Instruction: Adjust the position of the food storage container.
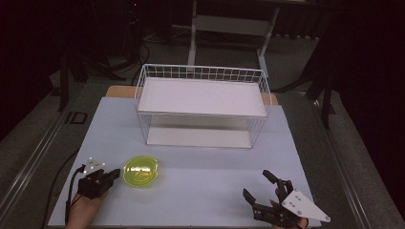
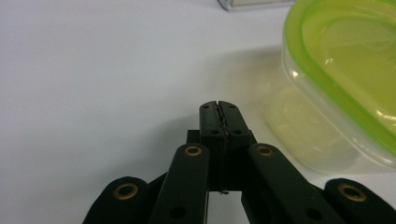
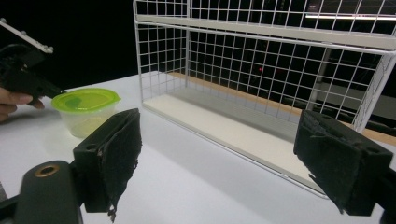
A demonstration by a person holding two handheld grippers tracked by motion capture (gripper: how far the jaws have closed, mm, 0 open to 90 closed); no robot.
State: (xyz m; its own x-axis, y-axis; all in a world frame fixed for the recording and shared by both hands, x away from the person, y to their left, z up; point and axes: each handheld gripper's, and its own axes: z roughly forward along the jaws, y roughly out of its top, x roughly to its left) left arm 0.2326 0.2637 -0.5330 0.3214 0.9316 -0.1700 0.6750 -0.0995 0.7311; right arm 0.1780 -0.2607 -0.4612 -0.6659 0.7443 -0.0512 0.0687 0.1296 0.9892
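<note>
Tub [image 1: 141, 172] beside left gripper [image 1: 113, 173], jaws pressed together.
Right gripper [image 1: 261, 185] stood spread; a closed-jaw nudge could have slid it away.

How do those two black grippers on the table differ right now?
The left gripper is shut, its jaws pressed together with nothing between; the right gripper stands wide open. The left one sits close beside the green-lidded tub; the right one is far from it, facing the wire rack. Both are black, hand-held and empty.
</note>
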